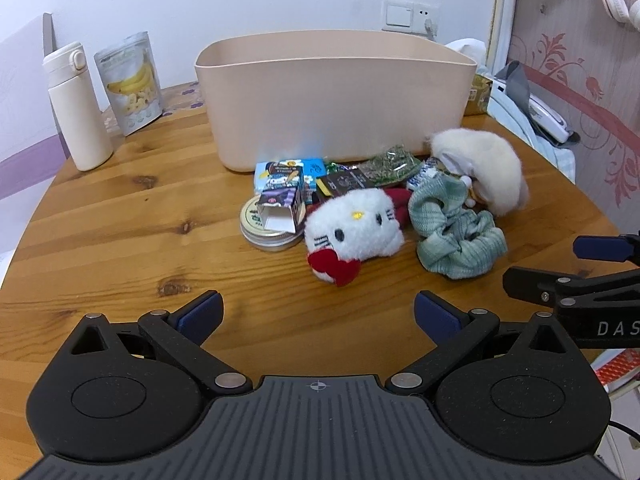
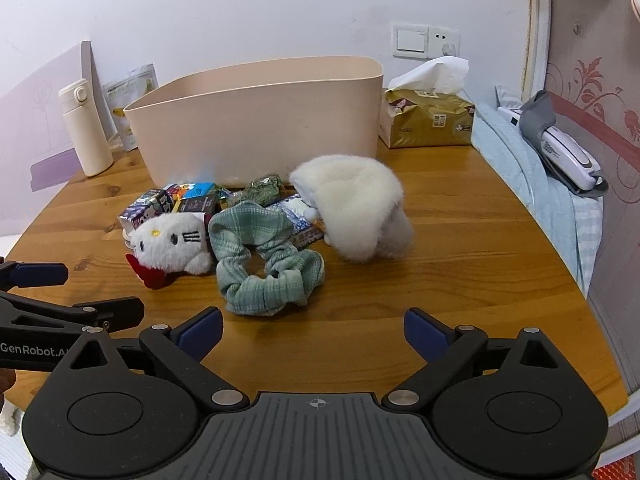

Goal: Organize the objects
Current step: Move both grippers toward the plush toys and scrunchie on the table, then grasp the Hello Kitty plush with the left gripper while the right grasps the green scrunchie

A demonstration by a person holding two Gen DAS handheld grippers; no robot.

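1. Left gripper [image 1: 318, 316] and right gripper [image 2: 313, 332]: fingers spread, released, above bare bench [image 1: 120, 240].
2. Clutter heap, cat plush [image 1: 354, 226] and green scrunchie [image 2: 264, 258], touches beige bin [image 1: 332, 96] front wall.
3. Bench's right edge meets bed [image 2: 540, 184].

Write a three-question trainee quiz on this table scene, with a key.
1. True or false: the left gripper holds the cat plush.
2. Which lies nearest the right gripper? A) green scrunchie B) tissue pack C) white bottle
3. Fill in: the small items lie in front of the beige ____.

Key: 1 false, both grippers are open and empty; 2 A; 3 bin.
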